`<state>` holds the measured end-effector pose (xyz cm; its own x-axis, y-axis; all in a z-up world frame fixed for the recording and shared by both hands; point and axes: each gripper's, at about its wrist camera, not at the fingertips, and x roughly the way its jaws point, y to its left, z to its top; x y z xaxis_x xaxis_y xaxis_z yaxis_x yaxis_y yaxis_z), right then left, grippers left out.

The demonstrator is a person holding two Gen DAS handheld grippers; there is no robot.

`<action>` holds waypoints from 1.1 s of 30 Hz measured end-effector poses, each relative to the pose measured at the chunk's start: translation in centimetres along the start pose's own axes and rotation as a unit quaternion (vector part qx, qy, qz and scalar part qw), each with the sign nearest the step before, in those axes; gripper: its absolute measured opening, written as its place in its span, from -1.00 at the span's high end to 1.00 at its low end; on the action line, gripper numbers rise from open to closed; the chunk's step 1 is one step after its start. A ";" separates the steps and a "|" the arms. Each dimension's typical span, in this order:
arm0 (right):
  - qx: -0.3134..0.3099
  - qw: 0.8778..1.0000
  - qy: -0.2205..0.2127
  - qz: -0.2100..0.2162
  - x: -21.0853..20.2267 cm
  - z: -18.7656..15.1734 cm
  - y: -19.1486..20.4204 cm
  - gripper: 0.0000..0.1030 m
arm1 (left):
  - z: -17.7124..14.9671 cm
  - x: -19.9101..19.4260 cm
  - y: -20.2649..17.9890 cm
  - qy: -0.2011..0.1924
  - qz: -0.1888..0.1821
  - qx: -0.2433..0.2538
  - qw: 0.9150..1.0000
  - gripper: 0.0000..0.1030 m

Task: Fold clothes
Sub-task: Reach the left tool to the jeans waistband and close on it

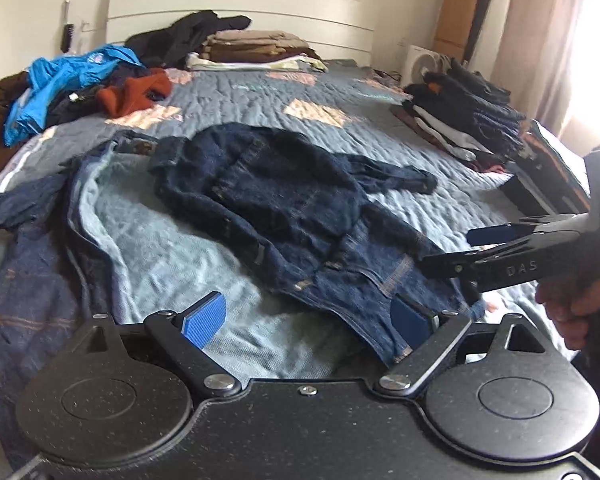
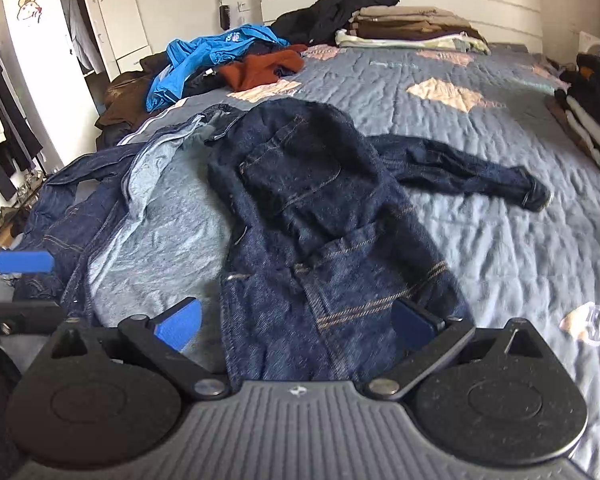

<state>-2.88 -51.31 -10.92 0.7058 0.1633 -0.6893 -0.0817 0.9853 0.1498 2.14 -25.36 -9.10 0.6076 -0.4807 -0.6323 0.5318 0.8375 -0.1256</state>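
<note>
**A:** Start at the left. Why the mess over there?

**B:** That is my unsorted heap: a bright blue jacket (image 1: 66, 80) and a rust-red sweater (image 1: 134, 92) dumped near the bed's far left corner, well apart from where I work, so they stay out of the fold. Nearer me, a lighter denim garment (image 2: 156, 216) lies opened out with its pale inside up, and the dark denim jacket (image 2: 320, 216) rests partly on it.

**A:** And the jacket is the piece in hand?

**B:** I judge so. It lies in the middle of the quilted bedspread (image 1: 260, 96), one half already laid over the other, hem toward me, one sleeve (image 2: 472, 176) stretched out to the right. That sleeve still needs bringing in, I think.

**A:** Your grippers?

**B:** My left gripper (image 1: 312, 320) hovers over the near hem with its blue pads spread wide. Cloth lies under and between them, but they press on nothing. My right gripper (image 2: 296, 320) is likewise spread over the hem's right part, released, holding nothing; from the left camera it reaches in from the side in my right hand (image 1: 572, 312).

**A:** And to the right?

**B:** The folded stack (image 1: 464, 120) sits at the bed's right edge, with another folded pile (image 2: 412, 30) by the headboard (image 1: 236, 4), I guess so finished pieces stay clear.
</note>
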 end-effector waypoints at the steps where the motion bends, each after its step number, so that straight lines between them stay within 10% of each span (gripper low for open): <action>1: -0.001 1.000 -0.005 0.000 0.1 0.3 -0.1 -0.97 | 0.4 0.1 0.4 -0.002 0.007 -0.001 1.000 -0.72; 13: 0.043 0.996 -0.058 0.053 5.7 6.8 -4.0 -0.97 | 11.7 5.3 6.3 -0.033 0.100 0.043 0.994 -0.73; 20: 0.018 0.994 -0.077 0.077 7.0 10.0 -5.8 -0.97 | 16.8 13.4 9.2 -0.012 0.078 0.065 0.995 -0.71; 33: 0.051 0.992 -0.080 0.083 8.5 9.2 -8.3 -0.97 | 25.5 34.1 18.0 0.157 0.130 -0.013 0.979 -0.48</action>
<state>10.28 -58.59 -11.52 0.7918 0.3042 -0.5296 -0.1398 0.9344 0.3277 47.47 -33.25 -13.46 0.5076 -0.1506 -0.8484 0.3658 0.9291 0.0539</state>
